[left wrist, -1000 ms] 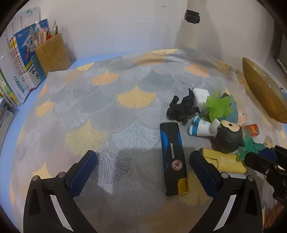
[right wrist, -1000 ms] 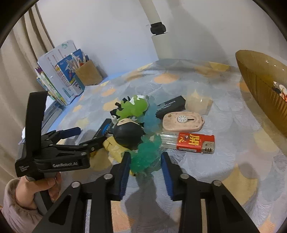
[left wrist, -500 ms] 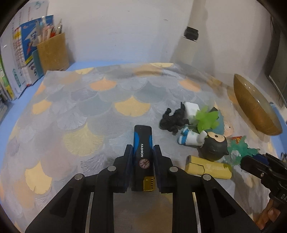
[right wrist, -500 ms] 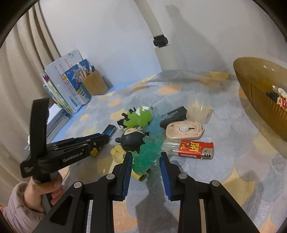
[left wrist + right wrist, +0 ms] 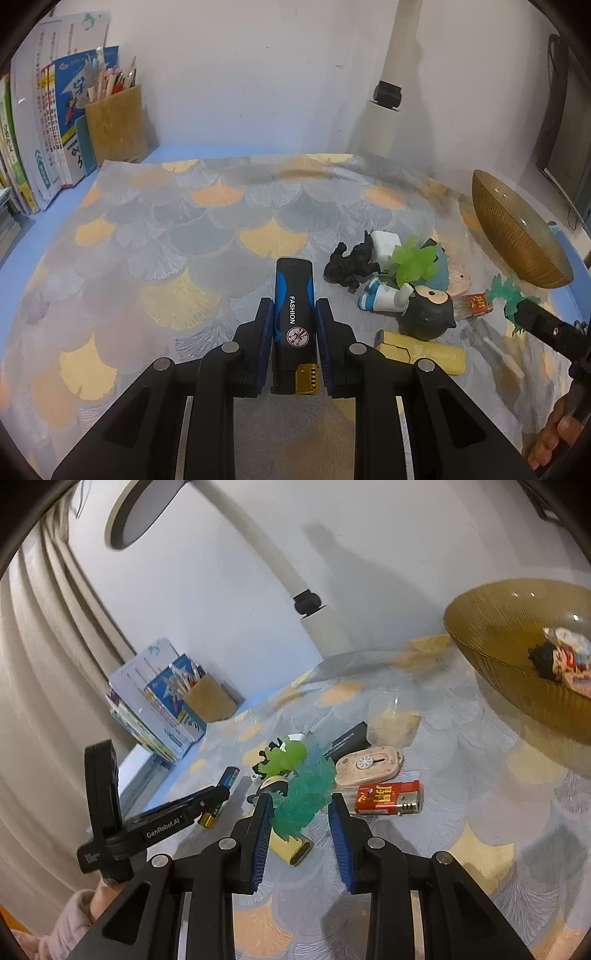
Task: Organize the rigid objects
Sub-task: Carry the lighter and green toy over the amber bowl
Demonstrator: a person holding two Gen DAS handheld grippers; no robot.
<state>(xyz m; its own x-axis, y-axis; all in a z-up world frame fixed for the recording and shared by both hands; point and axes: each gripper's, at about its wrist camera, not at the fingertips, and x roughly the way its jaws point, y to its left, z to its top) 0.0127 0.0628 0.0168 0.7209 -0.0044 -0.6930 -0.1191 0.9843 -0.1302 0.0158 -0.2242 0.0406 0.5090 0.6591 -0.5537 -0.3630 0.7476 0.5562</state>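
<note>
My left gripper (image 5: 293, 314) is shut on a black and blue lighter (image 5: 294, 302) marked FASHION, held above the patterned cloth; it also shows in the right wrist view (image 5: 223, 786). My right gripper (image 5: 301, 805) is shut on a teal translucent toy (image 5: 306, 794) and holds it above the cloth, tilted up. That toy also shows at the right of the left wrist view (image 5: 504, 291). An amber glass bowl (image 5: 491, 627) stands at the right with small figures inside.
On the cloth lie a black figurine (image 5: 349, 264), a round-headed doll (image 5: 424, 308), a yellow block (image 5: 421, 350), a red lighter (image 5: 388, 797), a pink case (image 5: 367, 766) and a clear cup (image 5: 393, 716). Books and a pen holder (image 5: 116, 123) stand at the back left.
My left gripper shut on the lighter and lifted it. My right gripper rose and tilted up with the teal toy in it.
</note>
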